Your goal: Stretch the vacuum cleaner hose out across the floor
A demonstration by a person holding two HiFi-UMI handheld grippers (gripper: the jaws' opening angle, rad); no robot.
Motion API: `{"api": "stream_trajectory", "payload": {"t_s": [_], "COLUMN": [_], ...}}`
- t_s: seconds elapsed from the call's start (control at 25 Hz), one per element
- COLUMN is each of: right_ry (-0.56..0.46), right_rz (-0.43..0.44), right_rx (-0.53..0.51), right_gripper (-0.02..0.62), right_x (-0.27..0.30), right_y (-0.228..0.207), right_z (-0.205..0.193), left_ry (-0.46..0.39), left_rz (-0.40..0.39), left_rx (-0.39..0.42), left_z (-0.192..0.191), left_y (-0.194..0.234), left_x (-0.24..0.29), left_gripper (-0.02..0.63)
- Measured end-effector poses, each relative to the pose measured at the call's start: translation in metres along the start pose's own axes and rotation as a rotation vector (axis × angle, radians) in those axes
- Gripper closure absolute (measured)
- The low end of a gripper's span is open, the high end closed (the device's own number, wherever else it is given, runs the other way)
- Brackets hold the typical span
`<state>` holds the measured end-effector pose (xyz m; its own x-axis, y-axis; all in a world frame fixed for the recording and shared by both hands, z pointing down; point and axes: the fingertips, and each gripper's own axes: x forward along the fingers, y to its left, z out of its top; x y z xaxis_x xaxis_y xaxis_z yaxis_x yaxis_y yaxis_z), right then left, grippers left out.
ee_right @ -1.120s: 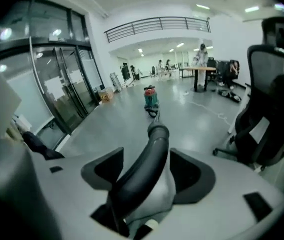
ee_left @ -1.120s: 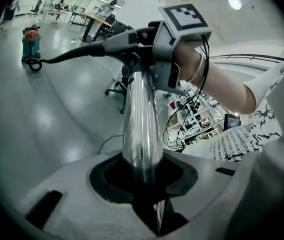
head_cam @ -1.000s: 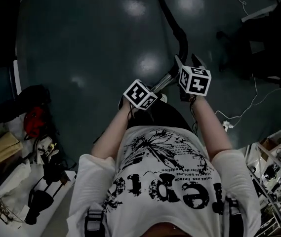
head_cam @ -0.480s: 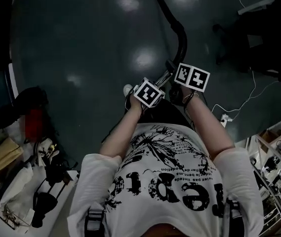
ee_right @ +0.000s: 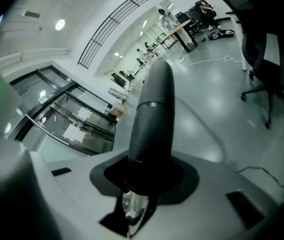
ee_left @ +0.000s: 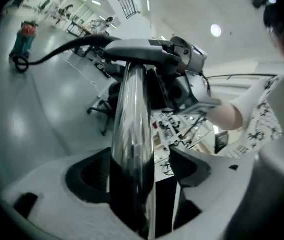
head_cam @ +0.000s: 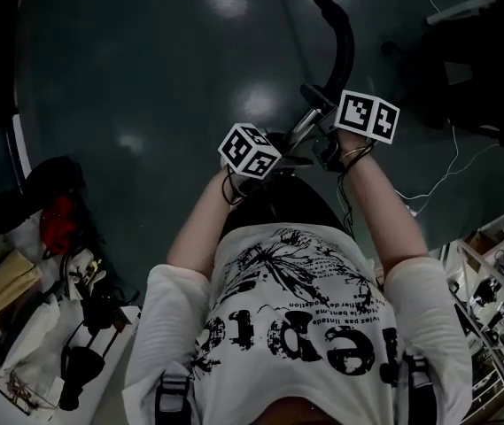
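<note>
The left claw (ee_left: pixel 141 170) has just been opening and sits loose around the chrome wand tube (ee_left: pixel 132 109), with a gap at one pad. The right claw (ee_right: pixel 144 179), just closing, clamps the grey handle cuff (ee_right: pixel 151 119). The vacuum cleaner hose (head_cam: pixel 349 47) arcs forward from there over the floor (head_cam: pixel 145 87), nearer the right claw.

The hose (head_cam: pixel 345 47) runs from the tube (head_cam: pixel 303 129), just before the person (head_cam: pixel 296 326), away across the floor (head_cam: pixel 145 60). Clutter (head_cam: pixel 21 277) lies left; a chair (head_cam: pixel 469 56) and cable (head_cam: pixel 451 172) right.
</note>
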<state>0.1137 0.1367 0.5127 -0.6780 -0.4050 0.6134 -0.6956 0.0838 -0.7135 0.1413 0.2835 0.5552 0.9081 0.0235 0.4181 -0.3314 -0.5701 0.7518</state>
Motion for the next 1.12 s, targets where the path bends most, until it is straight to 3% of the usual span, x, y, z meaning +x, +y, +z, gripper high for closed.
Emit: {"api": "stream_trajectory", "payload": {"t_s": [0.04, 0.24, 0.32, 0.4, 0.48, 0.52, 0.56, 0.68, 0.88, 1.0, 1.12], "right_ry": [-0.003, 0.024, 0.031, 0.028, 0.025, 0.023, 0.018, 0.008, -0.002, 0.022, 0.013], "right_rz": [0.018, 0.215, 0.331, 0.462, 0.555, 0.585, 0.606, 0.63, 0.6, 0.46, 0.218], "right_rx": [-0.015, -0.032, -0.024, -0.007, 0.005, 0.008, 0.012, 0.02, -0.043, -0.128, -0.203], "right_gripper": [0.474, 0.479, 0.48, 0.483, 0.486, 0.488, 0.489, 0.491, 0.489, 0.476, 0.416], "right_x": [-0.003, -0.018, -0.022, -0.025, -0.027, -0.027, -0.027, -0.023, -0.011, -0.002, 0.003], "right_y": [0.004, 0.031, 0.044, 0.059, 0.068, 0.07, 0.071, 0.076, 0.091, 0.083, 0.056], "right_z": [0.011, 0.045, 0.048, 0.044, 0.034, 0.028, 0.023, 0.011, 0.0, -0.01, -0.01], "left_ry": [-0.036, -0.192, -0.177, -0.096, -0.07, -0.085, -0.101, -0.11, 0.002, 0.064, 0.1], "left_rz": [-0.087, -0.505, -0.645, -0.758, -0.811, -0.811, -0.799, -0.735, -0.521, -0.408, -0.285], "left_rx": [-0.003, -0.049, -0.082, -0.148, -0.212, -0.232, -0.246, -0.253, -0.16, -0.151, -0.193], "left_z": [0.004, 0.044, 0.043, 0.027, 0.016, 0.014, 0.012, -0.001, -0.024, -0.034, -0.035], "left_y": [-0.007, -0.042, -0.056, -0.071, -0.08, -0.082, -0.083, -0.088, -0.078, -0.068, -0.058], "left_x": [-0.003, -0.033, -0.044, -0.048, -0.048, -0.047, -0.046, -0.043, -0.039, -0.038, -0.033], "left_gripper": [0.226, 0.219, 0.219, 0.221, 0.254, 0.404, 0.476, 0.485, 0.502, 0.514, 0.526]}}
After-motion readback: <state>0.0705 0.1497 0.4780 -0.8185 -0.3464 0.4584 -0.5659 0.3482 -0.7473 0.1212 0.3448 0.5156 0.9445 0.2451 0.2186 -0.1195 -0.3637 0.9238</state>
